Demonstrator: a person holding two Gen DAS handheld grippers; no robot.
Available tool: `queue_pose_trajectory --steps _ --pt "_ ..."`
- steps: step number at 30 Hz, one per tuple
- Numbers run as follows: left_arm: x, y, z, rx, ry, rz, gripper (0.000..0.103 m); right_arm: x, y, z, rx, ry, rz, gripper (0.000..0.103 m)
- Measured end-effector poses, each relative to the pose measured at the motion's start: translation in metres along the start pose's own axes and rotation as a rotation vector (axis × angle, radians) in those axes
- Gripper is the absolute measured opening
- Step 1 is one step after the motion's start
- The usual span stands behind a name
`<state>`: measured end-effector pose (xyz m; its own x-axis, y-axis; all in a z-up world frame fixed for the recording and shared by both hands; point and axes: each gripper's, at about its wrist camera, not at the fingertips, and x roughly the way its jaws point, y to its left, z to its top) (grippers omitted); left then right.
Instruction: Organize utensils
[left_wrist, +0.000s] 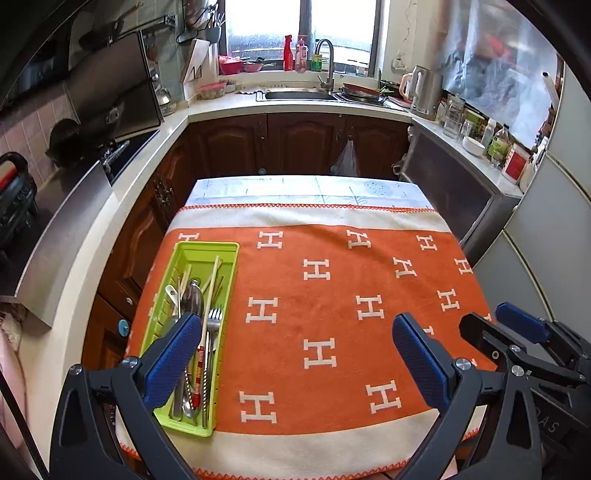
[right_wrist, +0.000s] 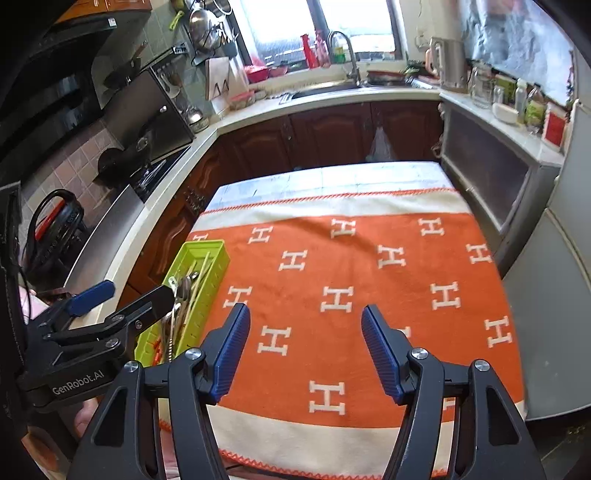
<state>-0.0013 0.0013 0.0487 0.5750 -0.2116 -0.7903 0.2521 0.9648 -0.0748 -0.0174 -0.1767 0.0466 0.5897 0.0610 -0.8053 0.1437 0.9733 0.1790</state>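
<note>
Lying lengthwise in the green tray (left_wrist: 225, 254), utensils (left_wrist: 199, 332) point away from camera

Left tongs (left_wrist: 295, 347) and right tongs (right_wrist: 306, 345) both agape, empty, angled downward.

The orange cloth (left_wrist: 332, 295) lies bare, only the green utensil tray (left_wrist: 221, 251) occupying its left edge.

Two wrist views, steeply downward over one shared orange cloth (left_wrist: 332, 295), near, toward the window.
</note>
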Motion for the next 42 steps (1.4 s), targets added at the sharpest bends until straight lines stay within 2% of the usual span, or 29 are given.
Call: queue_pose_trajectory --steps 5,12,42 --pt "-0.003 -0.005 -0.006 0.001 0.010 0.013 0.102 -0.016 -0.004 -0.006 0.009 -0.023 -0.002 0.068" --pt "-0.003 -0.009 -0.008 0.008 0.016 0.011 0.102 -0.025 -0.006 -0.010 0.013 -0.042 -0.015 0.069" --pt "-0.003 -0.004 -0.014 -0.007 0.021 0.028 0.102 -0.023 -0.001 -0.007 0.007 -0.046 -0.023 0.070"
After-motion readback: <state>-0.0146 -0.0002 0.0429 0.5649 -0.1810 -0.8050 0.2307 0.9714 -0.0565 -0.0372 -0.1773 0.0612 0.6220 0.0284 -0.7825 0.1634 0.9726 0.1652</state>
